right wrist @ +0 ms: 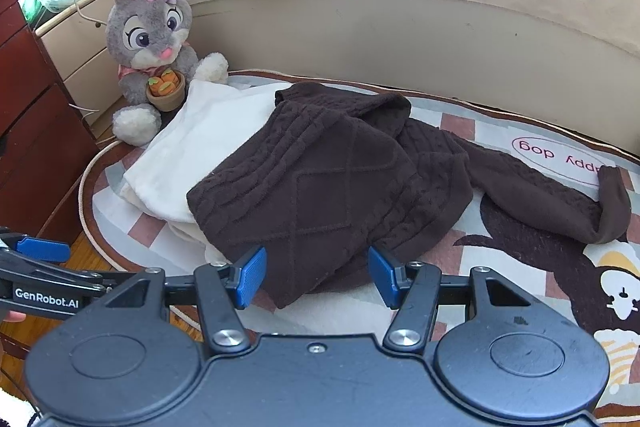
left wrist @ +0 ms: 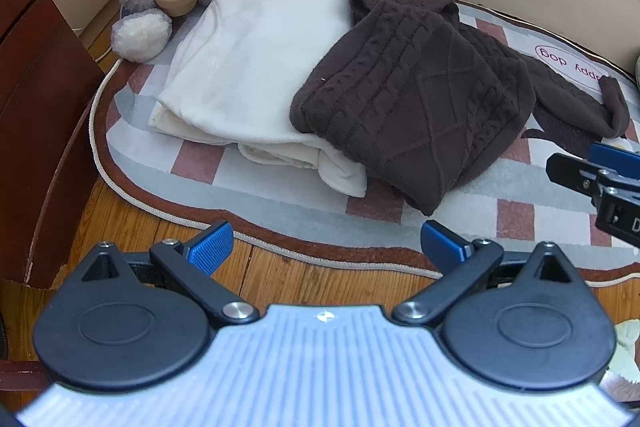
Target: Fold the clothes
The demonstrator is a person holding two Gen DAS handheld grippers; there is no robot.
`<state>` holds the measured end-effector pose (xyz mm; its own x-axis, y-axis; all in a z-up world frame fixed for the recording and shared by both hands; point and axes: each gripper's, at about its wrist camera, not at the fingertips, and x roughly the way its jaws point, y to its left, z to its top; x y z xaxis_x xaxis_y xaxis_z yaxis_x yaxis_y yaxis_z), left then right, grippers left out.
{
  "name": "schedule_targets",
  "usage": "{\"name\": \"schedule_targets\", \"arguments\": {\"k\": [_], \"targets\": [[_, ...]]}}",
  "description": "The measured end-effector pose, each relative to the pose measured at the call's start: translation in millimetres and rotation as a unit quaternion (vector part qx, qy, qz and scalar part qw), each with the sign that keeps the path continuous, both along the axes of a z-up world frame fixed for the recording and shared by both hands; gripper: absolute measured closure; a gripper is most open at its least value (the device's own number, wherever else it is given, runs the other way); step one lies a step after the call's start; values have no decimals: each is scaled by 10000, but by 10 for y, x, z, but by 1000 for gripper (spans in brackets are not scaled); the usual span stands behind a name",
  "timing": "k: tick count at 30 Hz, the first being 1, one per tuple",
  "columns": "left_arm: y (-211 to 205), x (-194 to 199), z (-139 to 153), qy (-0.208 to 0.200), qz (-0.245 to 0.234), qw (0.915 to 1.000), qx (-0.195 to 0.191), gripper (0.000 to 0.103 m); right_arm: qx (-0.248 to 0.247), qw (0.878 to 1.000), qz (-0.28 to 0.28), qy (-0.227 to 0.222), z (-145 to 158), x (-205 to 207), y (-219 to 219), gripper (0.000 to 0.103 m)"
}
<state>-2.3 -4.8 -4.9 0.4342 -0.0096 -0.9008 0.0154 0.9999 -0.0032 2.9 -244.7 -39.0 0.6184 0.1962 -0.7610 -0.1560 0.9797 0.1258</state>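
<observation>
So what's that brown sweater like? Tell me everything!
The brown sweater looks like soft, thick knit with cable and diamond patterns. It lies roughly folded on the checked rug, its left edge overlapping the white folded cloth. One sleeve trails out to the right. Neither gripper touches it.

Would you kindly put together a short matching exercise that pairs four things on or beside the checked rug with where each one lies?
Things:
1. Dark brown cable-knit sweater
2. Folded cream-white garment
3. Grey plush rabbit holding a pot of carrots
4. Open blue-padded right gripper

Places:
A. Sitting at the rug's far left corner
B. Partly under the brown knit, left side of the rug
C. Hovering at the near hem of the brown knit, holding nothing
D. Draped over the pale garment, one sleeve stretched out to the right

Pairs: 1-D, 2-B, 3-A, 4-C
</observation>
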Motion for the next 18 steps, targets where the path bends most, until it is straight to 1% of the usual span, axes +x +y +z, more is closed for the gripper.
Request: {"name": "schedule_targets", "arguments": {"k": [18], "targets": [[1,2,-36,64,-5,10000,0,1,31,10000,14,77,-34,1,1,41]]}}
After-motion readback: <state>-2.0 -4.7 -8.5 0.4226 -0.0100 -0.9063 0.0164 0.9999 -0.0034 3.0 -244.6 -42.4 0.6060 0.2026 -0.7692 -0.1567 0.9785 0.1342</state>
